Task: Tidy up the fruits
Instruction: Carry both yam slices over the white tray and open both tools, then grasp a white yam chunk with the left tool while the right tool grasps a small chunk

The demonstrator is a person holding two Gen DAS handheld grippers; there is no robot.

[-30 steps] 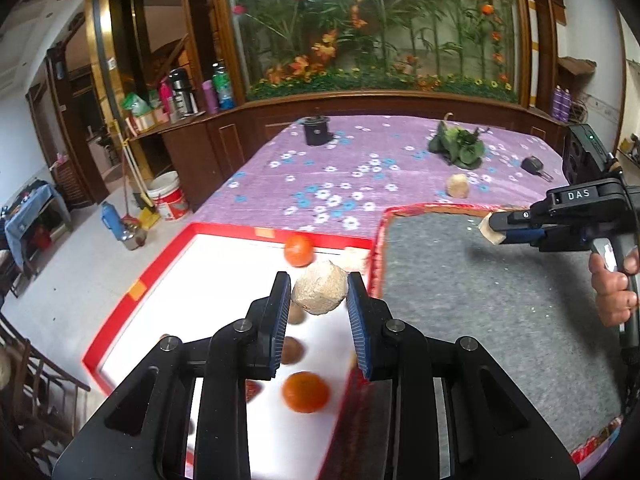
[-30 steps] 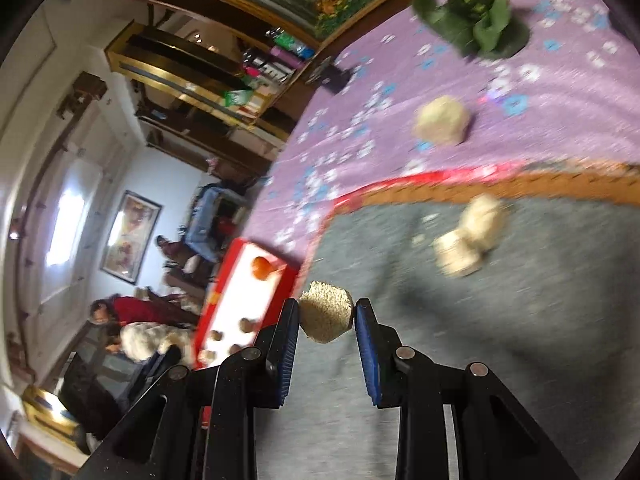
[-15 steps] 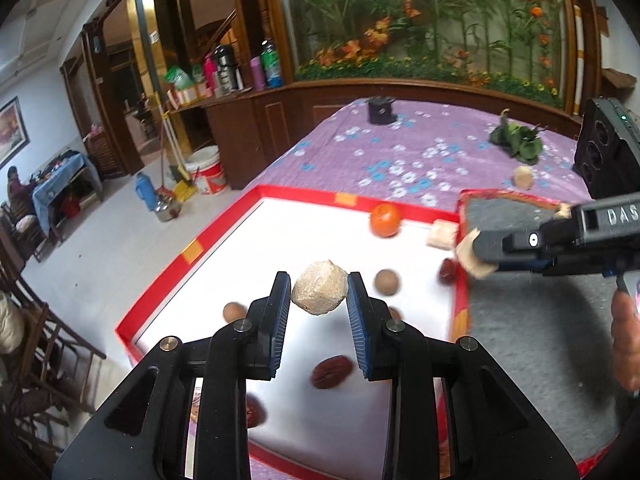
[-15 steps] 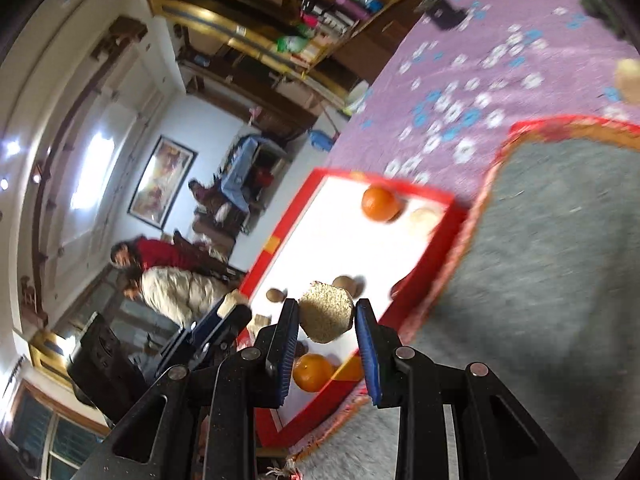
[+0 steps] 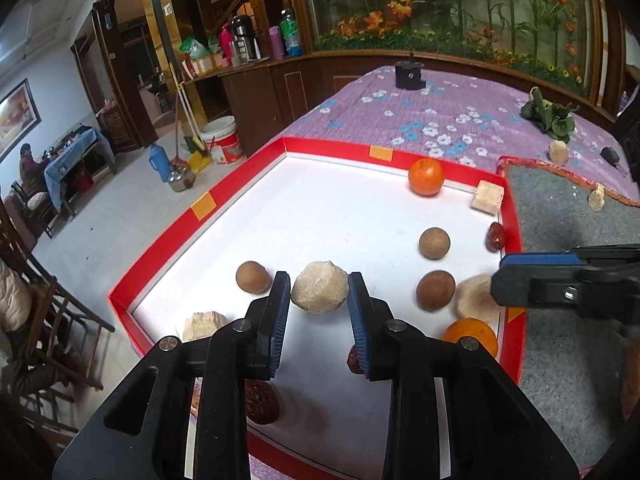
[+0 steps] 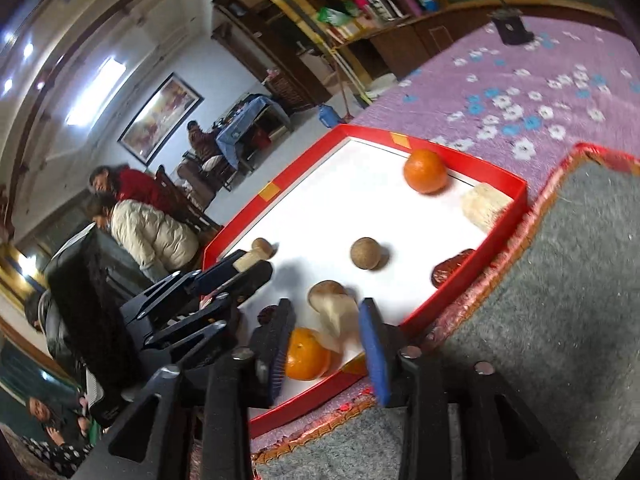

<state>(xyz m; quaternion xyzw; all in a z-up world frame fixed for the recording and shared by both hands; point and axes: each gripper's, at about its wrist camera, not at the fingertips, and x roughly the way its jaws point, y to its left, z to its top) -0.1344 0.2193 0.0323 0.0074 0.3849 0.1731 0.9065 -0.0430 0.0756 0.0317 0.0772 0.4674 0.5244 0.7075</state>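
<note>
The left gripper (image 5: 319, 312) is clenching a pale rough lump (image 5: 319, 293) between its blue pads, holding it above the near part of the red-rimmed white tray (image 5: 248, 176). Just to its right, the right gripper (image 6: 328, 344) is standing spread over the tray's near right corner, and a second pale lump (image 6: 336, 314) is sitting blurred between its fingers, apparently let go. An orange (image 6: 306, 354) is lying just beside that lump, against the near rim. Farther in, three brown balls (image 5: 434, 243) are resting well apart on the white floor. A dark red date (image 5: 495, 236) is leaning against the right wall. At the far right corner another orange (image 5: 426, 176) is sitting near a pale block (image 5: 487, 197). Right of the tray a grey mat (image 5: 568, 216) is lying on the purple flowered cloth (image 5: 448, 116).
</note>
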